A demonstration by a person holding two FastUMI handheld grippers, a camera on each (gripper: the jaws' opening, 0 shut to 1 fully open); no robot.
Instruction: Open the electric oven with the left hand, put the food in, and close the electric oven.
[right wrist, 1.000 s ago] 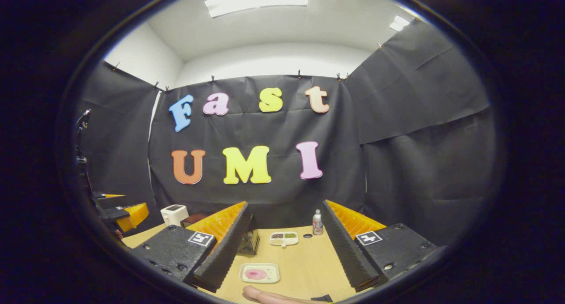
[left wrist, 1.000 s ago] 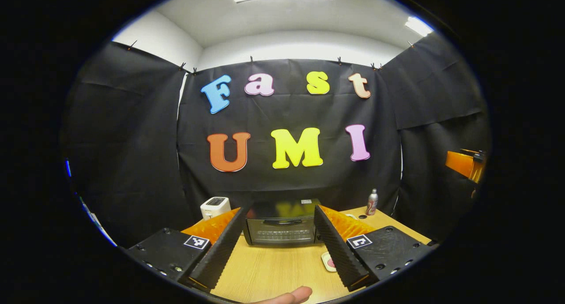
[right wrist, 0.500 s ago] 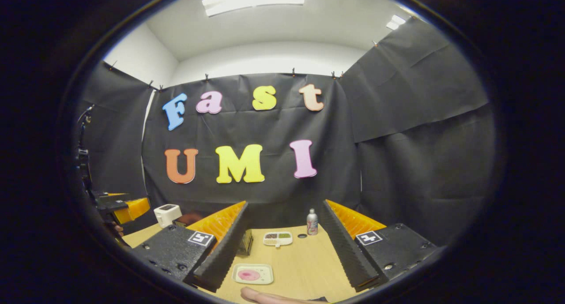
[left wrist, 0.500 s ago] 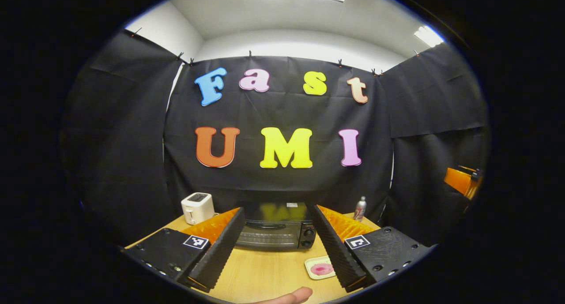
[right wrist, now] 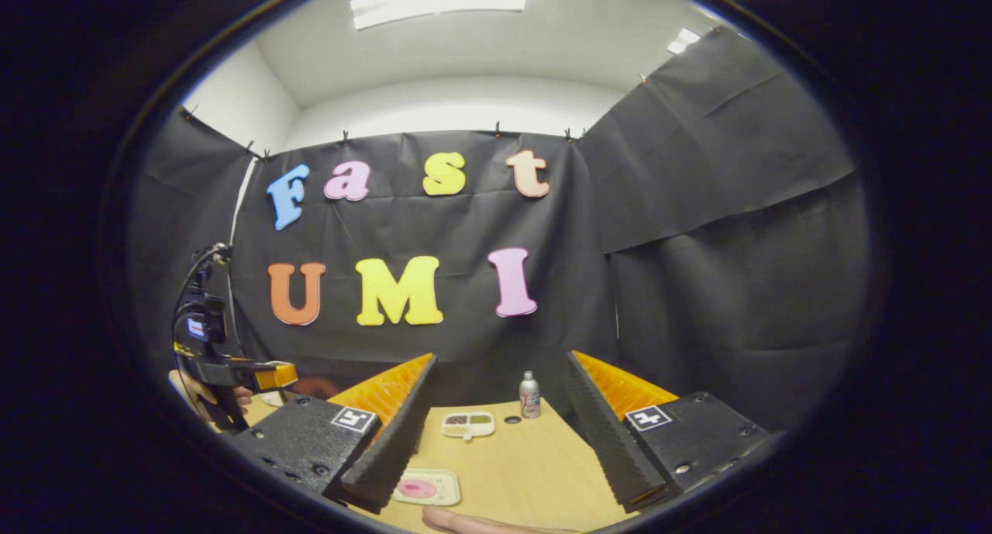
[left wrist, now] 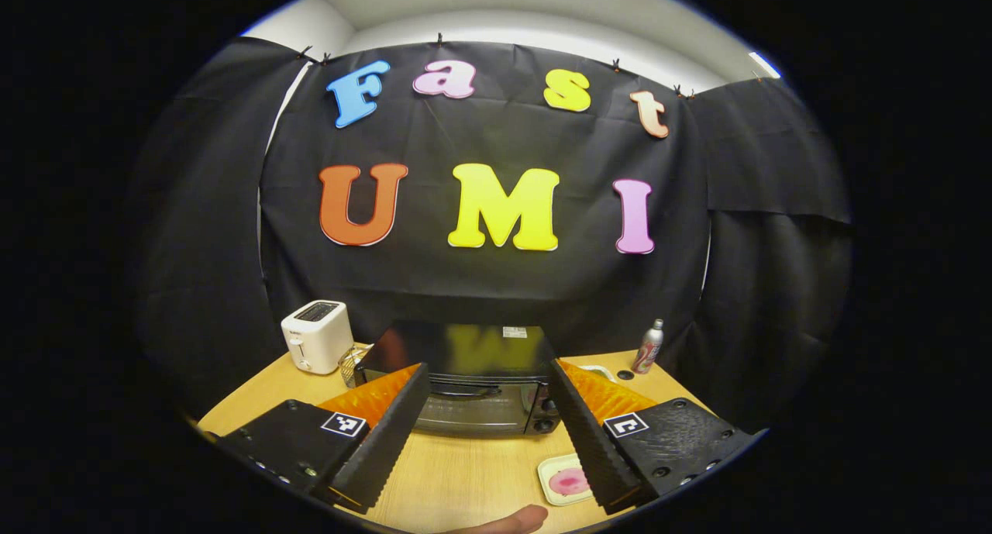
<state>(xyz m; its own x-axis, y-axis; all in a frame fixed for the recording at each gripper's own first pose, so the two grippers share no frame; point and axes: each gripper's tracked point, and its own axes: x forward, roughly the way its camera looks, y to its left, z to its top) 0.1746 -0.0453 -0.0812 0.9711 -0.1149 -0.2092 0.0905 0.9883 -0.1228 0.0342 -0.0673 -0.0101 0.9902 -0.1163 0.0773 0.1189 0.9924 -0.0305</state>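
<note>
Between the spread fingers of the left gripper (left wrist: pixel 488 429), in the left gripper view, the electric oven (left wrist: pixel 465 387) is framed near the back of the wooden table (left wrist: pixel 465 480), its door shut and its front turned toward the camera. Both jaws of this gripper are held wide with nothing between them, well short of the door handle (left wrist: pixel 465 390). The jaws of the right gripper (right wrist: pixel 496 433) are likewise held wide and empty over the table in the right gripper view.

The food, a pink piece on a small pale tray (left wrist: pixel 566 481), lies on the table in front of the oven's right end, just beside the left gripper's right finger; the same tray (right wrist: pixel 426 487) is seen low in the right gripper view.

Several slips are judged possible from here. The handle is thin and dark against a dark door, so it could be missed or only clipped by one finger, and the pull would then fail. If the door is swung down quickly, the light oven could be dragged forward toward the tray. The tray could also be nudged by the right finger during the approach.

The oven's long axis is seen running across the view, parallel to the table's far edge, and the handle is laid along that same line. A white toaster (left wrist: pixel 316 335) and a can (left wrist: pixel 648 346) stand clear of the path on either side.
</note>
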